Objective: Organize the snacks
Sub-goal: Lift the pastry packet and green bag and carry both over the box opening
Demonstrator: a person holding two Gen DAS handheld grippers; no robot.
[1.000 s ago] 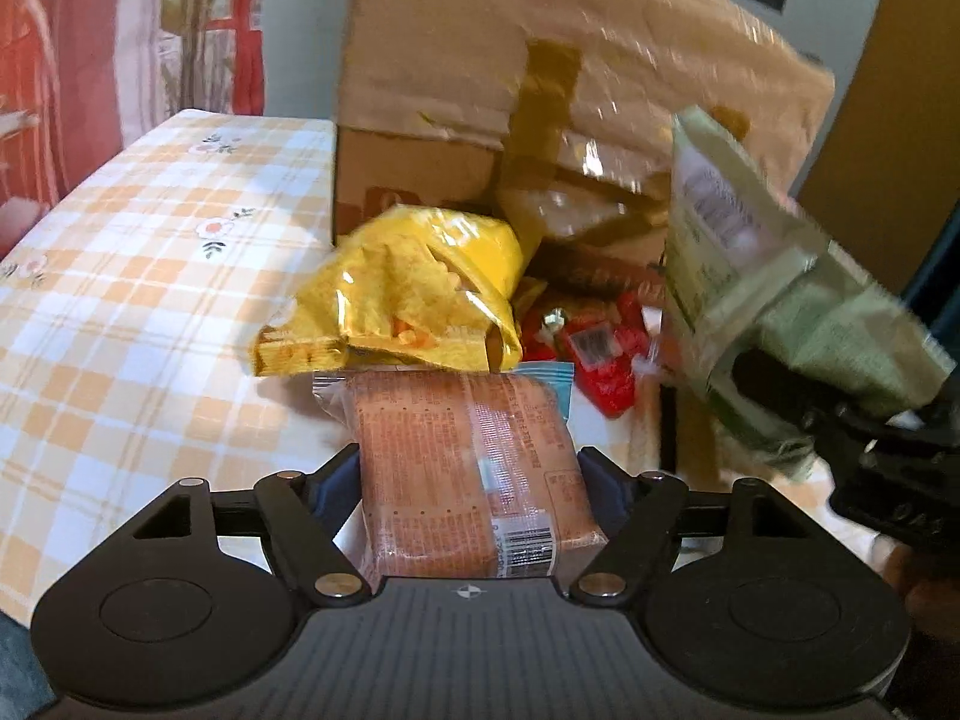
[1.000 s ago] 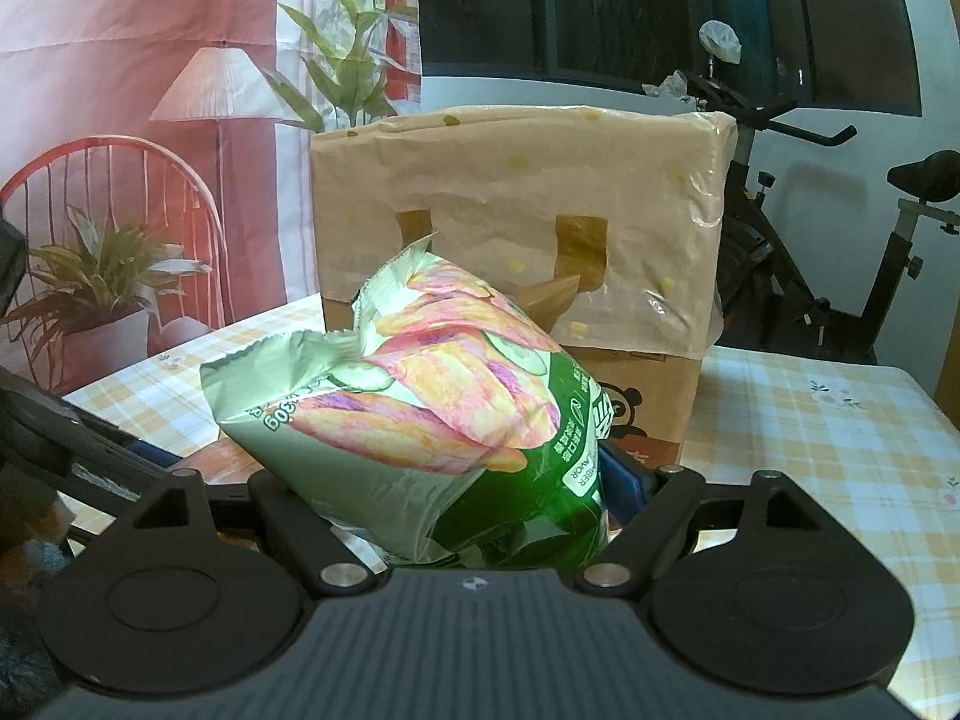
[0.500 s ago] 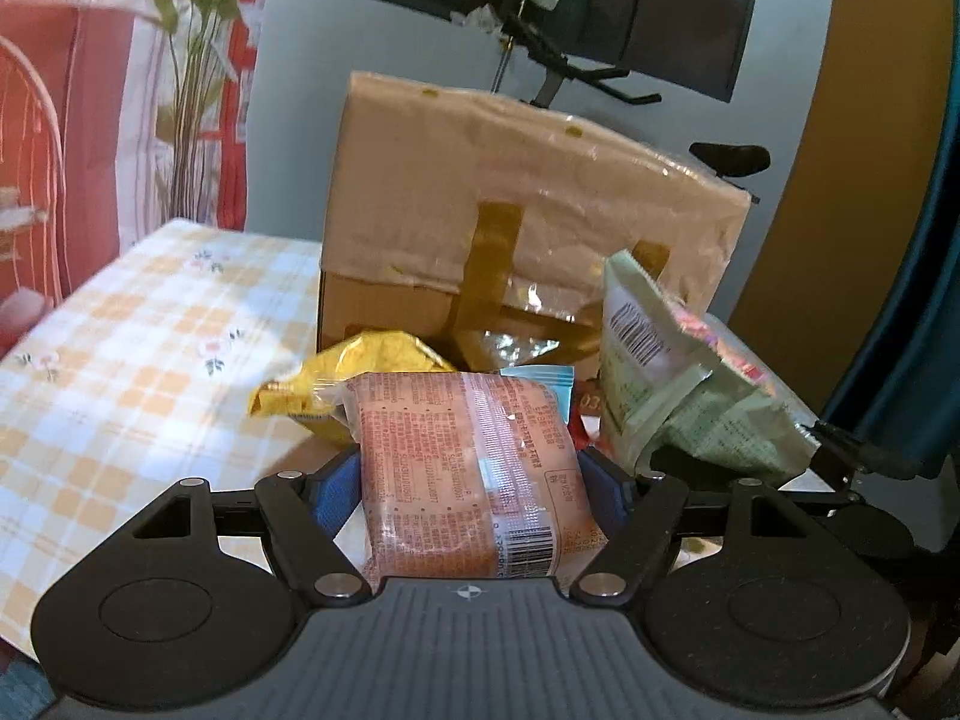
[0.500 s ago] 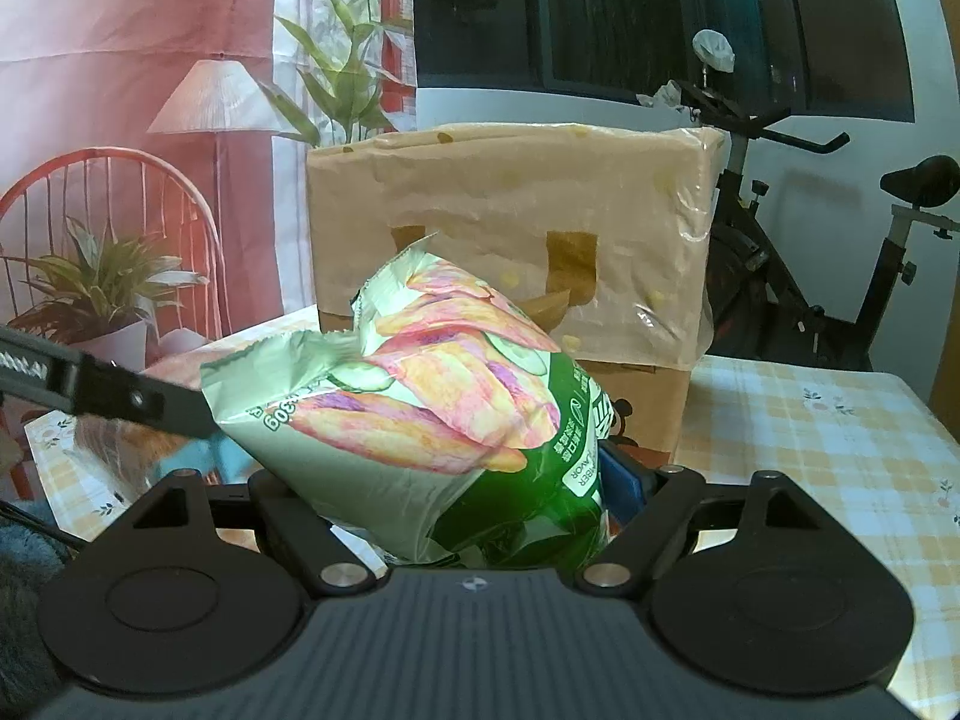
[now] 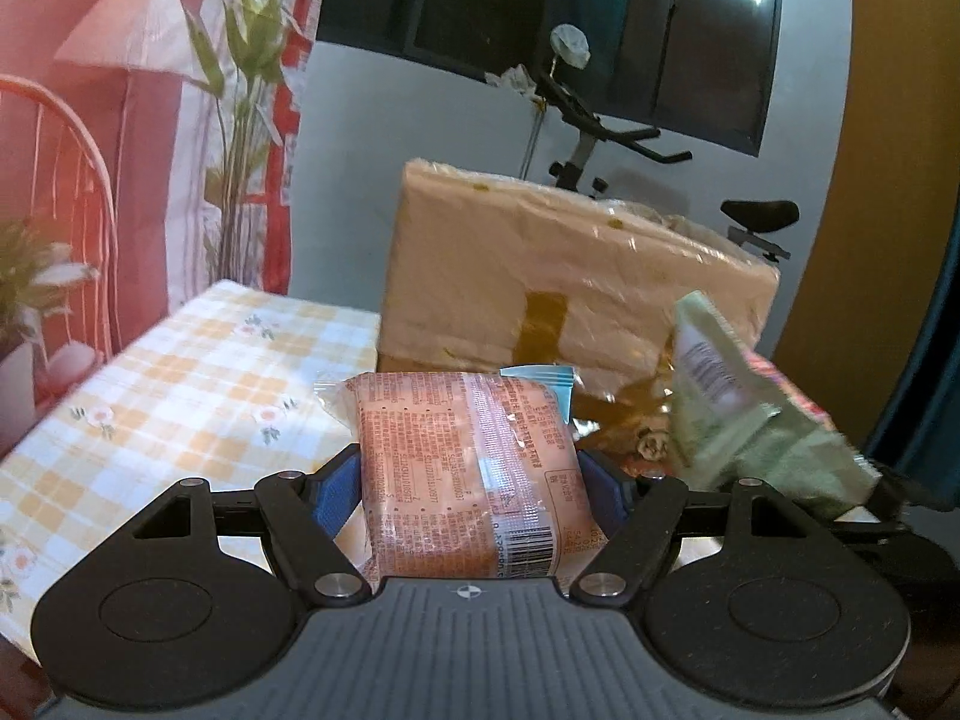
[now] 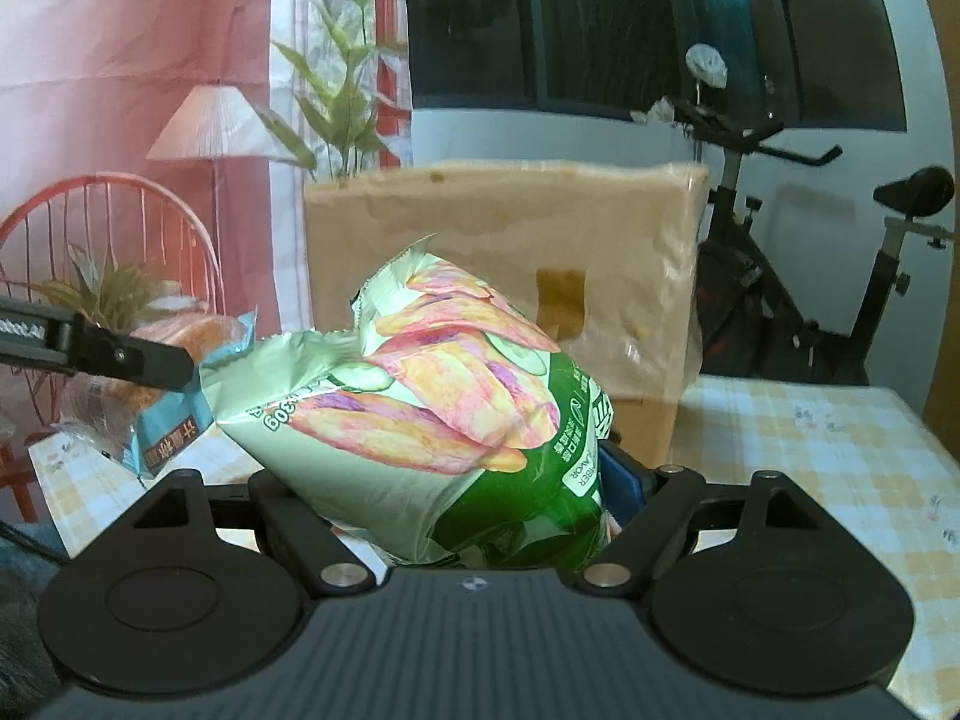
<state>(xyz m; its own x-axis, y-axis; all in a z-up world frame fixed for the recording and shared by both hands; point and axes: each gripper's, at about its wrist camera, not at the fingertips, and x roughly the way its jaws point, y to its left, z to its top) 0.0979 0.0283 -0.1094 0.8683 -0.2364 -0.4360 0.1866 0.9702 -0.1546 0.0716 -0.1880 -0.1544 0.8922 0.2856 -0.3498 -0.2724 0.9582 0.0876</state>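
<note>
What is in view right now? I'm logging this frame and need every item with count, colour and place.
Snack packet: one, orange-pink, in the left gripper.
Chip bag: one, green, in the right gripper.
Cardboard box: one, tan, taped, on the table behind the snacks.
Tablecloth: one, yellow-white check, covering the table.
Exercise bike: one, black, behind the table.
Left gripper: one, black, blue pads, shut.
Right gripper: one, black, shut.

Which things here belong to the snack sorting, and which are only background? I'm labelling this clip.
Part of the job:
orange snack packet, held in the left gripper
green chip bag, held in the right gripper
cardboard box

Just lying about:
exercise bike
checked tablecloth
</note>
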